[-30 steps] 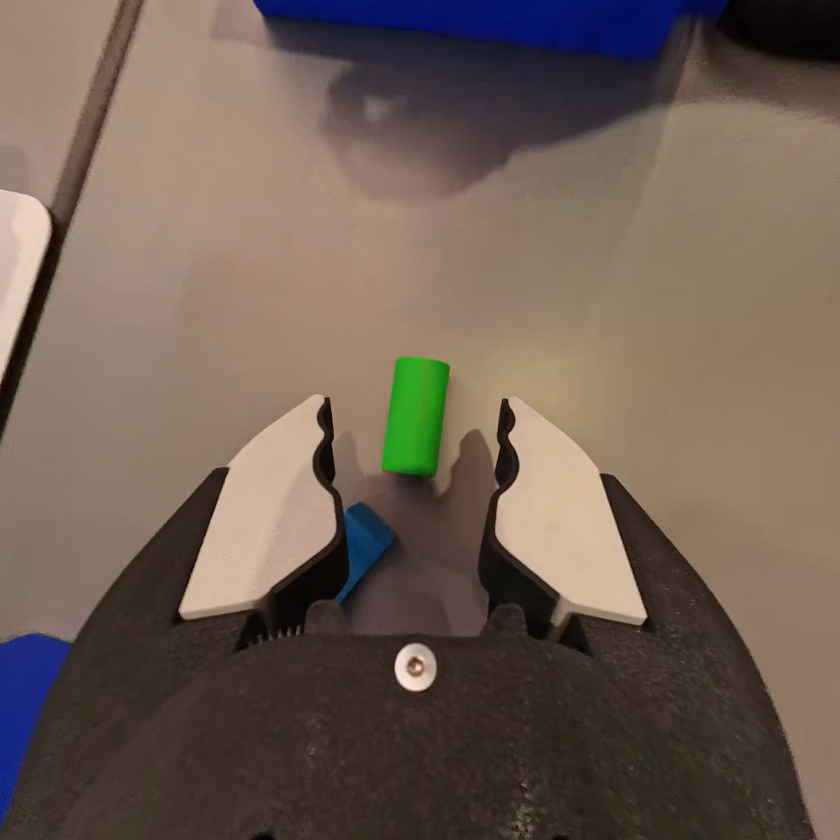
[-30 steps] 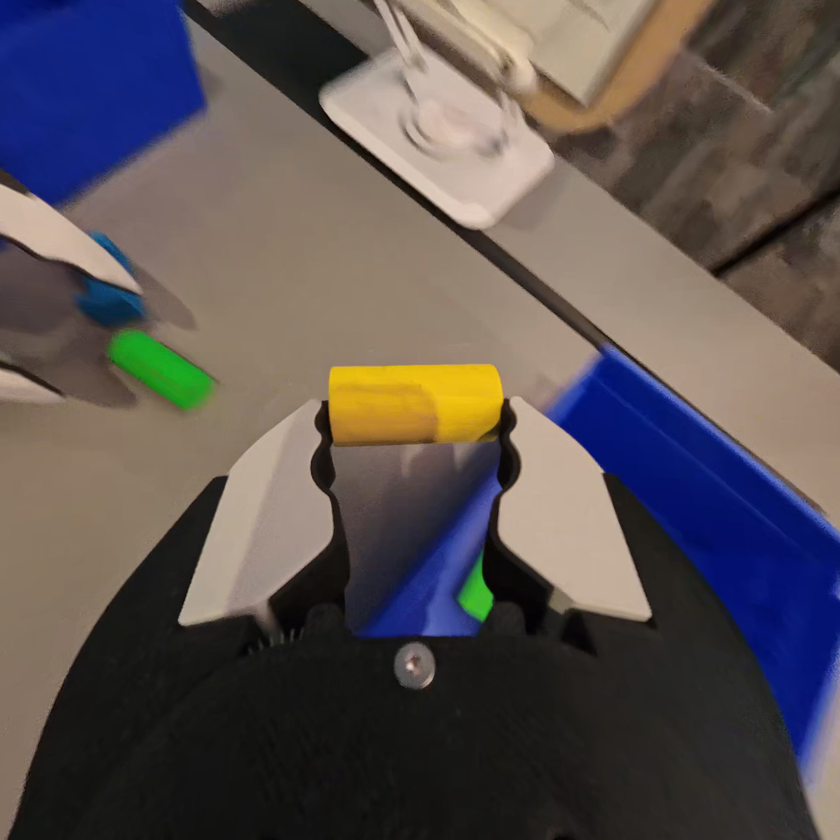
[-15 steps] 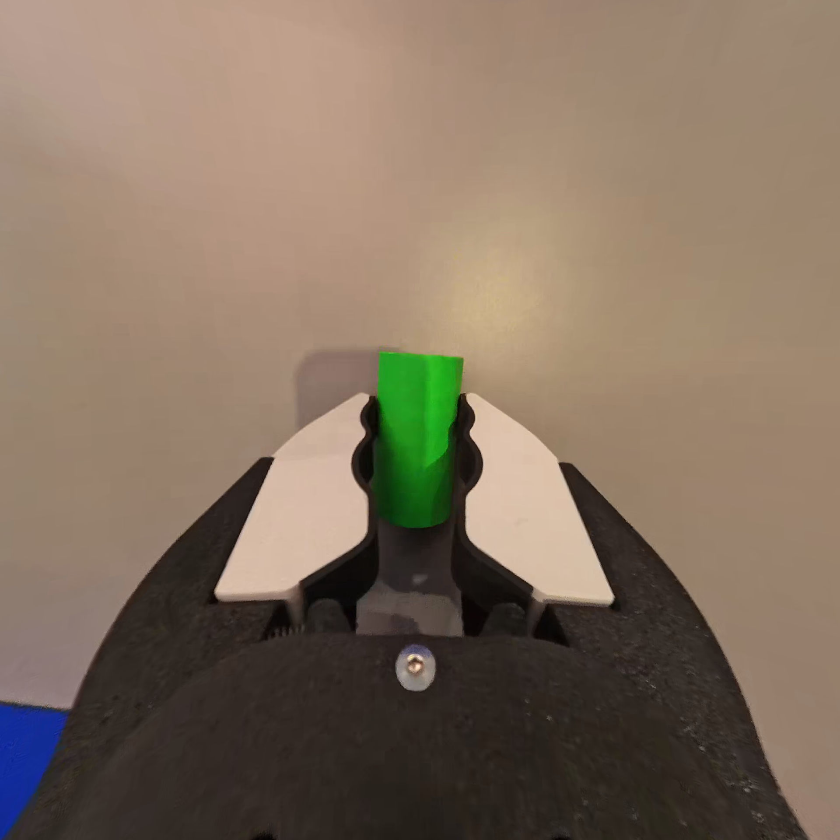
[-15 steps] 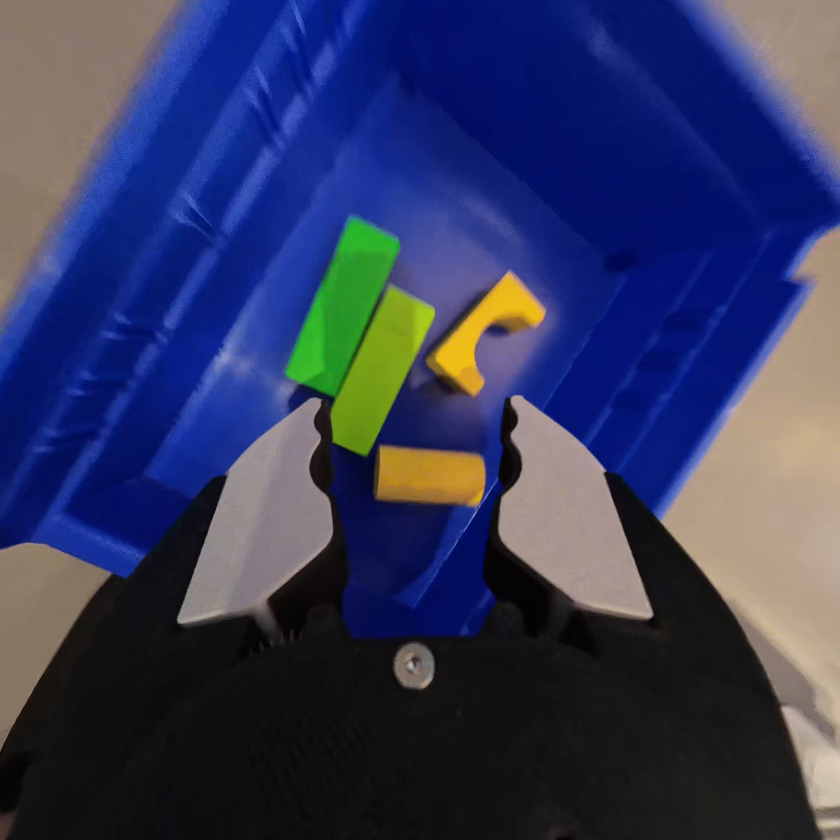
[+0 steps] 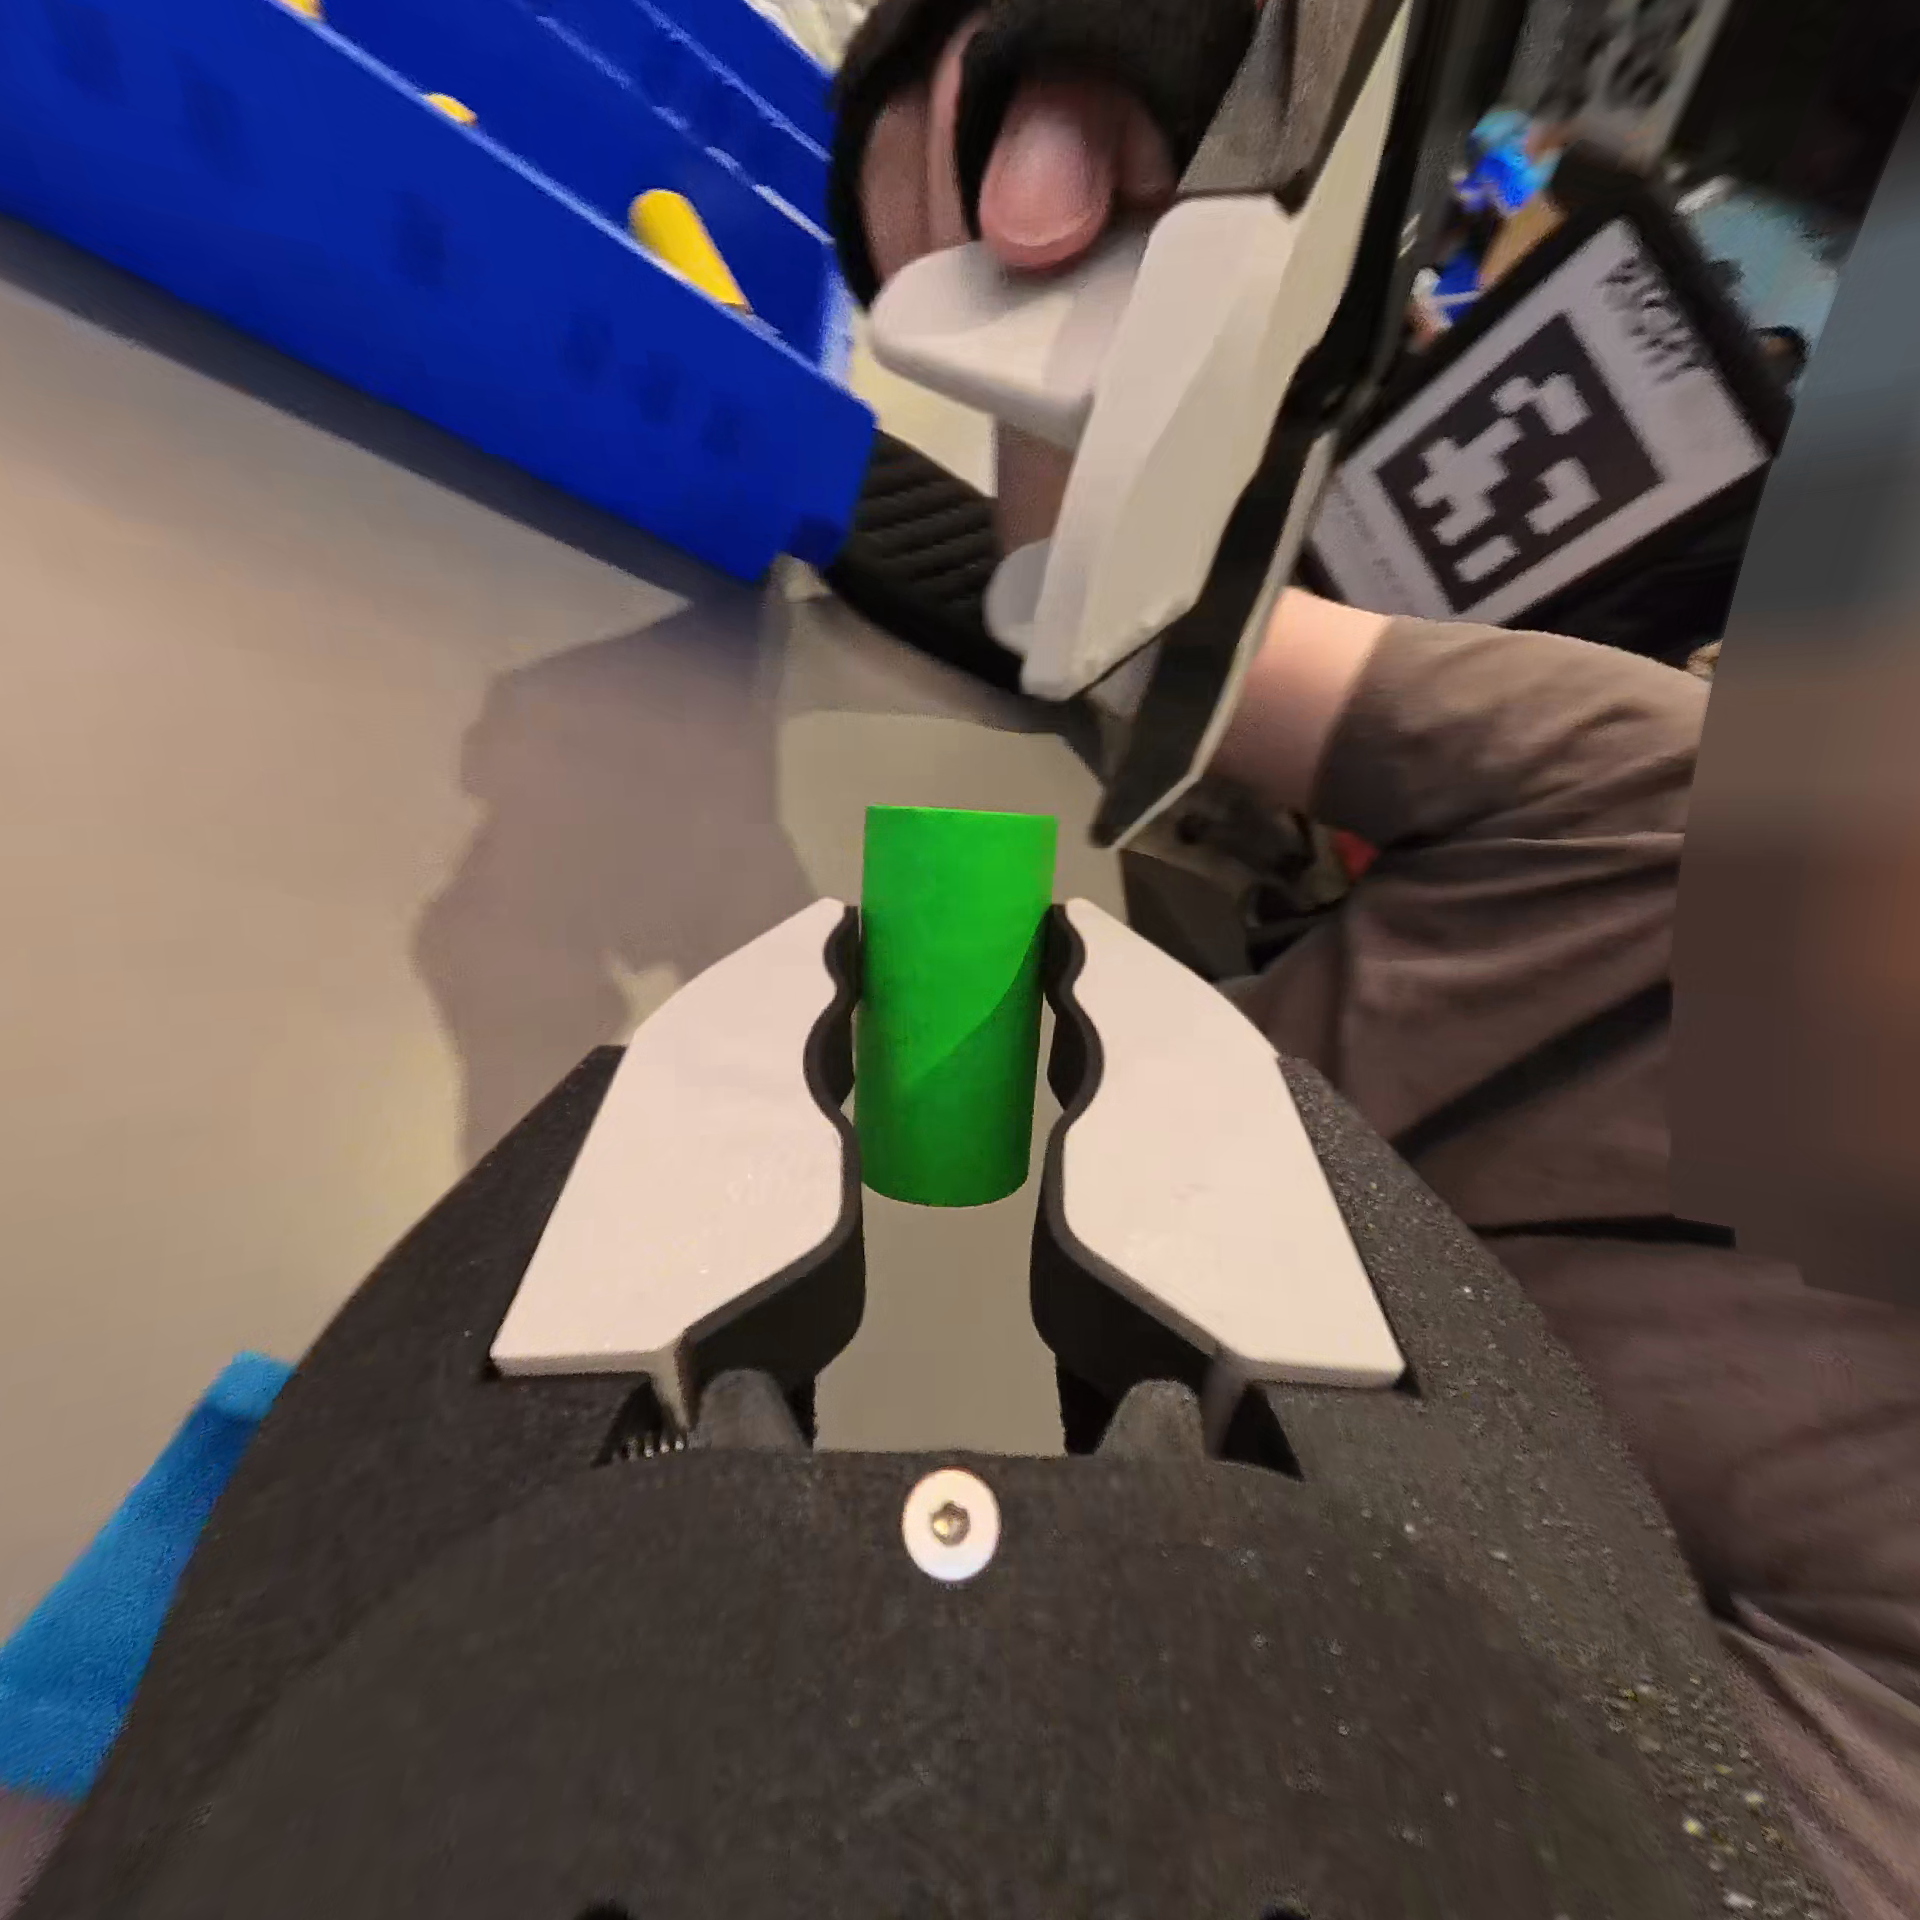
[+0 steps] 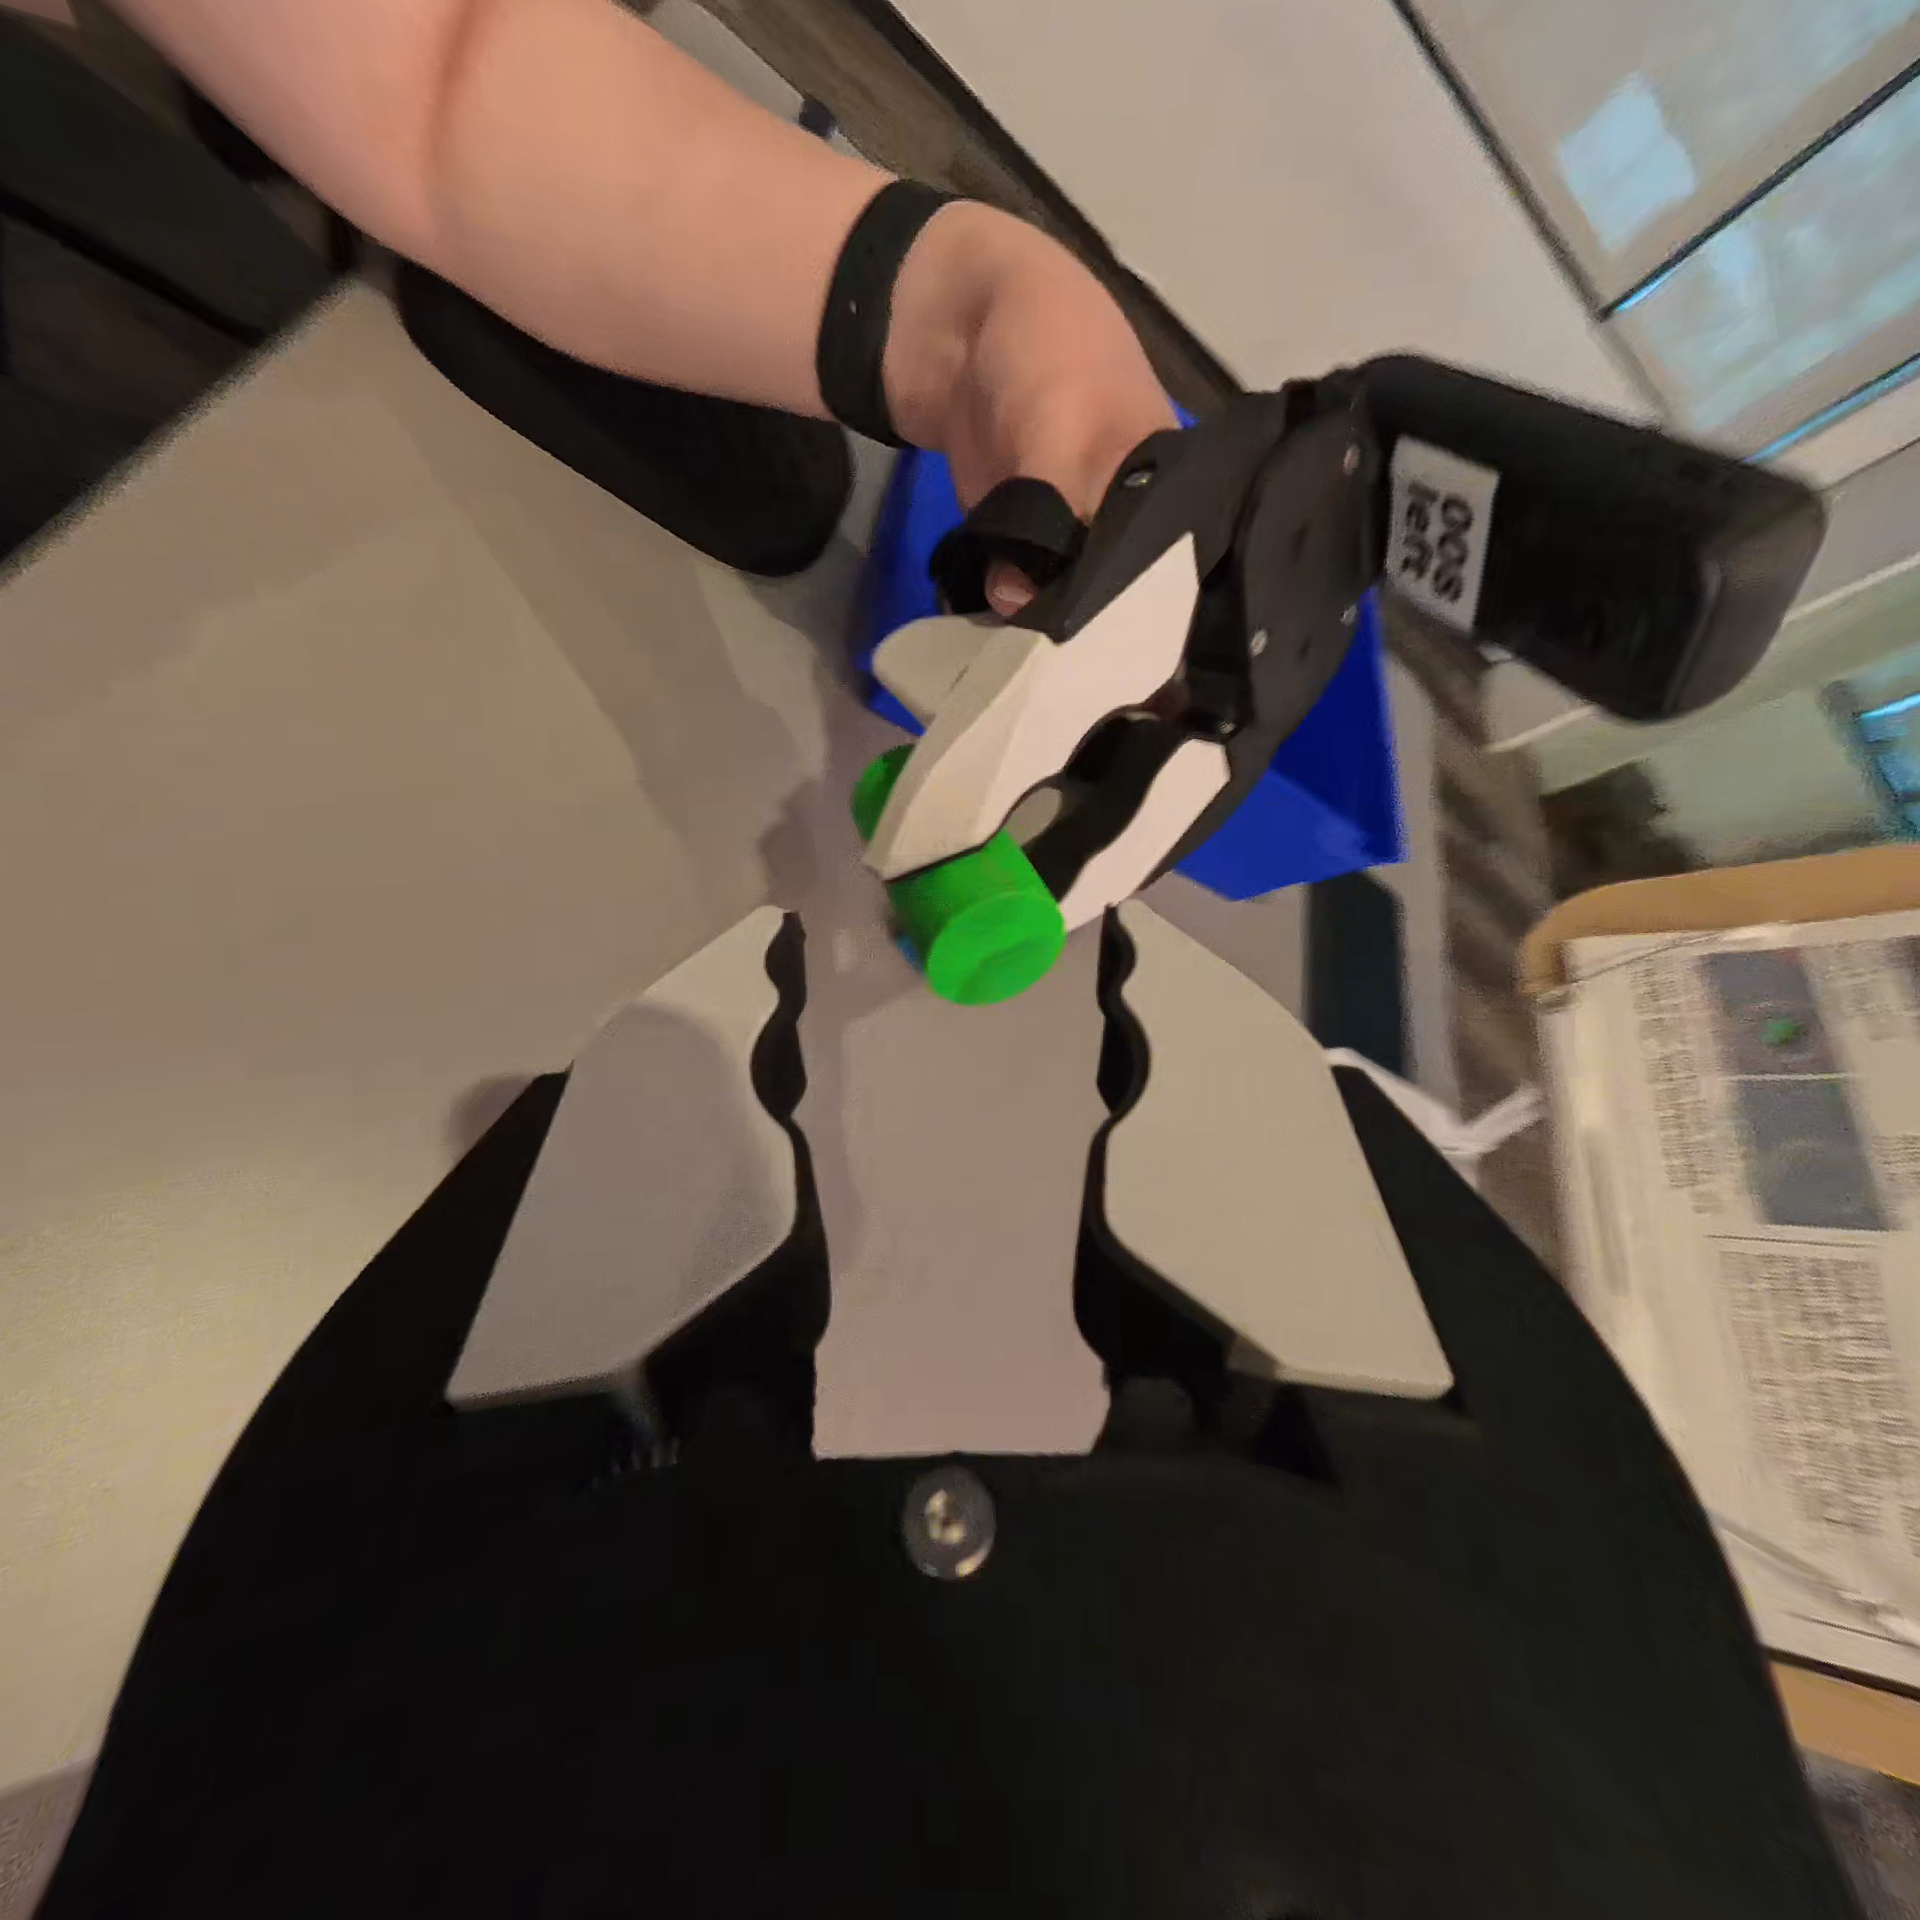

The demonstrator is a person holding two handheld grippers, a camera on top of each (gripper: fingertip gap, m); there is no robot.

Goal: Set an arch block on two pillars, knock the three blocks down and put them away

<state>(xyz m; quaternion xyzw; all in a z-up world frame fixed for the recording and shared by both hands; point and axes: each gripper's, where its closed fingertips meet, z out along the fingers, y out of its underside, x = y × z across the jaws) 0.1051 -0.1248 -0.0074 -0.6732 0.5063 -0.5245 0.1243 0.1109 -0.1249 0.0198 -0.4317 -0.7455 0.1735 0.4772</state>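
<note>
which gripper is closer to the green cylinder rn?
Left. The left gripper is shut on the green cylinder, gripping its sides. The right gripper is open and empty, apart from the cylinder, which sits just ahead of its fingertips.

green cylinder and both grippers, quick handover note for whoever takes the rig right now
Left gripper: shut on the green cylinder, held off the grey table.
Right gripper: open, empty.
Blue bin on the table: yellow blocks inside.
A blue block shows at the left wrist view's lower left edge.
Done: stack is down, a yellow block binned.
Left: bin the green cylinder, then probably the blue block.
</note>
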